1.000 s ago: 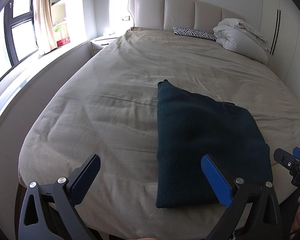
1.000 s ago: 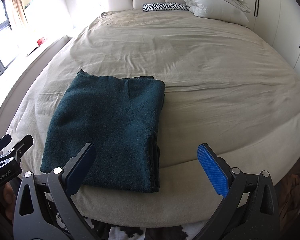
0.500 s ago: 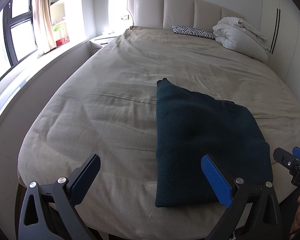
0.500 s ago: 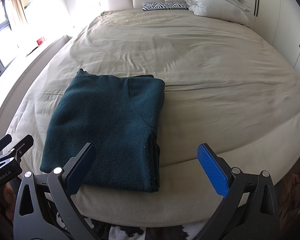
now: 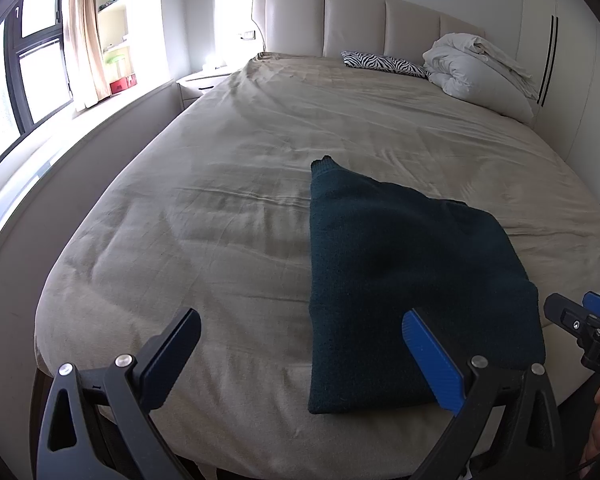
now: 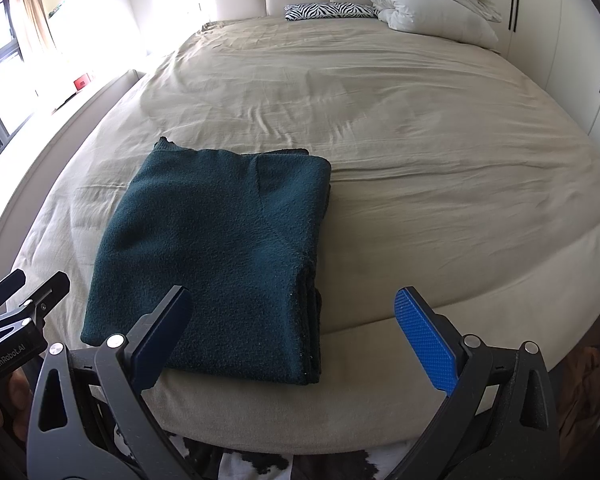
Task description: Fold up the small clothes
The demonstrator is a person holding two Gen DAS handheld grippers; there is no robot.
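A dark teal knit garment (image 5: pixel 404 280) lies folded into a flat rectangle near the foot edge of the bed; it also shows in the right wrist view (image 6: pixel 224 256). My left gripper (image 5: pixel 300 336) is open and empty, held off the foot of the bed, its right finger over the garment's near edge. My right gripper (image 6: pixel 294 320) is open and empty, held just off the bed's foot, straddling the garment's near right corner. Each gripper appears at the edge of the other's view.
The beige bed sheet (image 5: pixel 260 152) is wrinkled. A zebra-print pillow (image 5: pixel 382 63) and a bundled white duvet (image 5: pixel 476 70) lie at the headboard. A nightstand (image 5: pixel 198 84) and window ledge are at left; wardrobe doors (image 6: pixel 572 52) at right.
Both grippers have drawn back very slightly from the bed. The garment has not moved.
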